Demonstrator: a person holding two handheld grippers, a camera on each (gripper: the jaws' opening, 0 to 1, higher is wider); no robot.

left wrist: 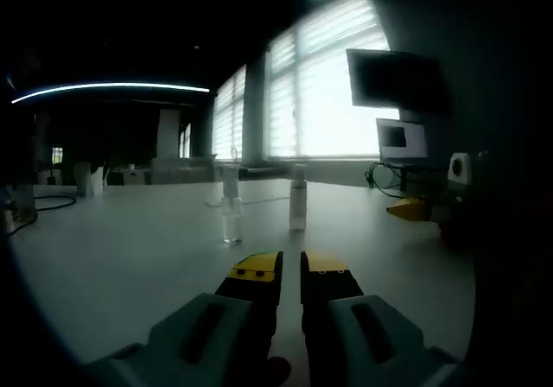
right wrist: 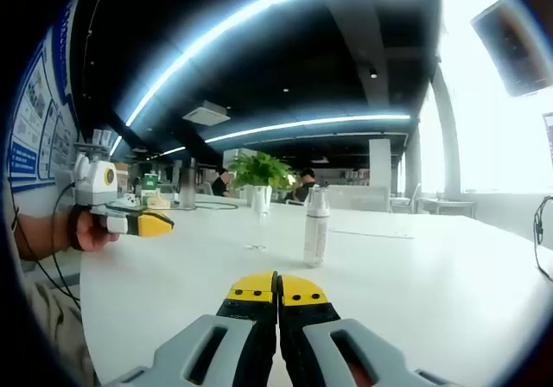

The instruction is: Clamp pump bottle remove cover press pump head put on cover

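A: Standing upright on the white bench, well ahead of the left claw, are two small bottles. The clear pump bottle sits to the left, a frosted white bottle just to its right, a gap between them.

B: Left claw state?

A: Yellow-tipped jaws drawn close, only a thin slit between them, nothing held. Low over the bench. At the right edge of the left gripper view, the right claw pokes in, yellow tip showing.

B: And from the right gripper view?

A: Right claw has jaws pressed together, empty, also low above the bench. The frosted white bottle stands straight ahead, cap on. The clear pump bottle is farther back and slightly left, faint against the background. A green plant rises behind it.

B: The other claw?

A: The left claw shows at the left of that view, held by a hand, apart from both bottles; jaws there look closed.
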